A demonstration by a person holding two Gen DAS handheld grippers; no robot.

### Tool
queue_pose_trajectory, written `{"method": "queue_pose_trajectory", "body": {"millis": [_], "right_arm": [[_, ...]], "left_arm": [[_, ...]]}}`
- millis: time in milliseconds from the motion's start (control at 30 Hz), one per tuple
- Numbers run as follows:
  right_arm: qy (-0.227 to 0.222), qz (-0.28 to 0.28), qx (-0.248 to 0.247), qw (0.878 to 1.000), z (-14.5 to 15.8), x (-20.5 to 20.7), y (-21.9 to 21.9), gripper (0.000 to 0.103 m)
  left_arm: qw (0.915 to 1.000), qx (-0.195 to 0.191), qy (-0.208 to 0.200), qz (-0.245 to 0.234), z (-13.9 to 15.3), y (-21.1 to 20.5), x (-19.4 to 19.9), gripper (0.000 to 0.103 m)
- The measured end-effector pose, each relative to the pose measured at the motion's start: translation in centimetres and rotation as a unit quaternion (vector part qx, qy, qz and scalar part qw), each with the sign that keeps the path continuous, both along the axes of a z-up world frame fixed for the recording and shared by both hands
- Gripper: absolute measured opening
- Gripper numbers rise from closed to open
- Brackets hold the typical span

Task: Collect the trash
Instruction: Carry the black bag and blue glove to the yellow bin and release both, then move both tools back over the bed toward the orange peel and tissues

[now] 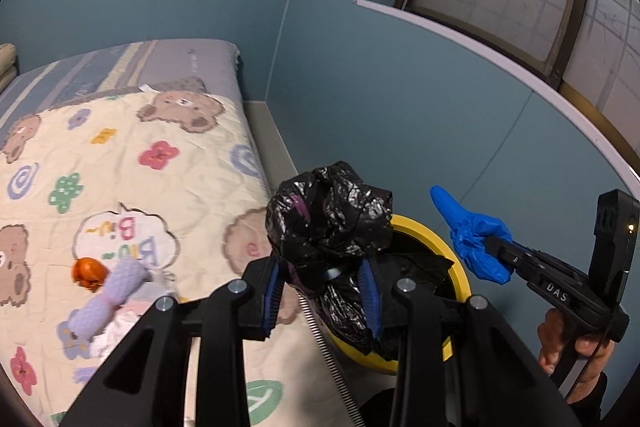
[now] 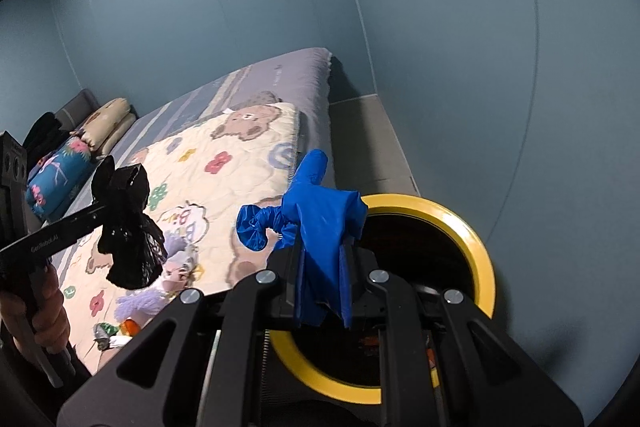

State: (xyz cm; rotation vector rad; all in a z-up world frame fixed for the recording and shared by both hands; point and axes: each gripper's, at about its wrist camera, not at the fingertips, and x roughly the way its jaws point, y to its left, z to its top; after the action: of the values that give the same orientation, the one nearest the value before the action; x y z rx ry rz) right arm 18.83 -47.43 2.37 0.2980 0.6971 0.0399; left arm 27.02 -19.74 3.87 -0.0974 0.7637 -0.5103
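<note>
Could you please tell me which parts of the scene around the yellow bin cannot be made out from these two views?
- Yellow bin interior: dark in both views.
- Bin's near rim: hidden by the right claw and blue glove.
- Left view: black bag in left claw covers the bin.

Dim indoor light, fisheye-warped edges

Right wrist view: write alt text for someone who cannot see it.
The right gripper clamps a crumpled blue glove just beside a yellow-rimmed bin lined in black. At left, the left gripper holds a bunched black plastic bag above a bed with a bear-print quilt, set against teal walls.
</note>
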Motion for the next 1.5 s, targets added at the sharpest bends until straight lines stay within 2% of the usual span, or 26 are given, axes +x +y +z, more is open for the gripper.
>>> {"method": "queue_pose_trajectory", "body": {"millis": [300,467,633,733,967,1167,1300,1400,1500], "right_arm": [[0.032,-0.032,0.029,0.999,-4.1,2.3,-3.4,0.013],[0.044,-0.046,0.036,0.997,-6.1,3.1,-4.8,0.014],[0.043,-0.057,0.033,0.997,-6.9,3.4,-5.6,0.015],[0.043,-0.066,0.027,0.997,-7.1,3.4,-5.7,0.02],[0.043,-0.083,0.029,0.995,-7.2,3.5,-6.2,0.031],[0.046,-0.092,0.027,0.994,-7.1,3.4,-6.1,0.044],[0.048,-0.098,0.025,0.994,-7.0,2.8,-6.2,0.055],[0.049,-0.093,0.027,0.994,-7.1,2.4,-5.6,0.059],[0.049,-0.079,0.031,0.995,-7.1,2.0,-4.6,0.06]], "left_arm": [[0.9997,0.02,0.014,-0.01,-4.0,-4.8,1.5,0.031],[0.9991,0.019,0.036,-0.015,-6.4,-6.6,2.6,0.032],[0.9986,0.013,0.047,-0.021,-7.7,-7.7,3.2,0.032],[0.9986,0.013,0.046,-0.023,-8.0,-8.2,3.3,0.033],[0.999,0.01,0.038,-0.023,-7.9,-8.2,3.1,0.053],[0.9994,0.014,0.028,-0.019,-7.6,-7.7,2.4,0.077],[0.9996,0.013,0.021,-0.011,-7.2,-6.3,2.0,0.086],[0.9997,0.021,0.008,0.001,-7.0,-5.1,1.6,0.091],[0.9995,0.03,0.004,0.012,-7.1,-3.2,1.1,0.092]]}}
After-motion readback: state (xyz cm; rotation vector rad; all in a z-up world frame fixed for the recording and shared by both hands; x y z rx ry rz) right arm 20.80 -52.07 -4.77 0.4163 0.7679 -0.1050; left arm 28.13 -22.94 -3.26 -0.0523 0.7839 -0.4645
